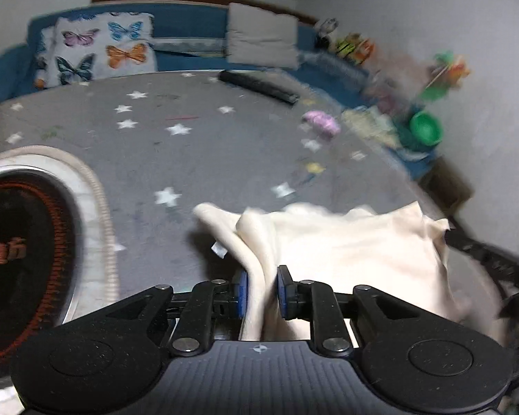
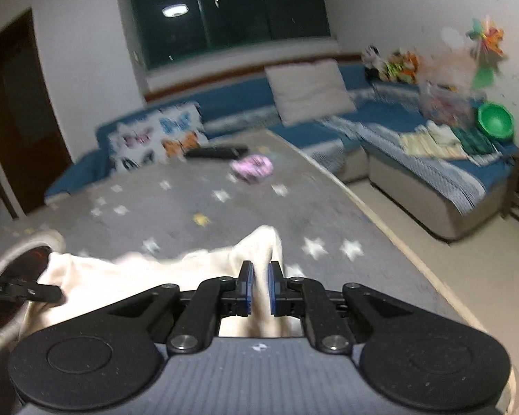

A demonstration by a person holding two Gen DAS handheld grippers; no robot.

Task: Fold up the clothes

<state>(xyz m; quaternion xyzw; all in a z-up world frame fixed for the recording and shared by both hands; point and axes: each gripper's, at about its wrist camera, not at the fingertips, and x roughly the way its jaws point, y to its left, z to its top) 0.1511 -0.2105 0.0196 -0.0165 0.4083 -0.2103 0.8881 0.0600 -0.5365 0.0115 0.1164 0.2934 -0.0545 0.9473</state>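
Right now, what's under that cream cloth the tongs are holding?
Around the cream cloth lies a grey star-patterned mat, which runs beneath it. Whatever else lies directly under its folds is covered.

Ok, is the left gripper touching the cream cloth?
Touching. The left wrist view shows the left gripper with both blue pads pinching a fold of the cream cloth.

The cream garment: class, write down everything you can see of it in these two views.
The cream garment is soft, plain, crumpled cloth with a small white tag at one edge. It is bunched and lifted over the grey star-patterned mat. The left gripper and right gripper each pinch a fold of it. Blur hides finer detail.
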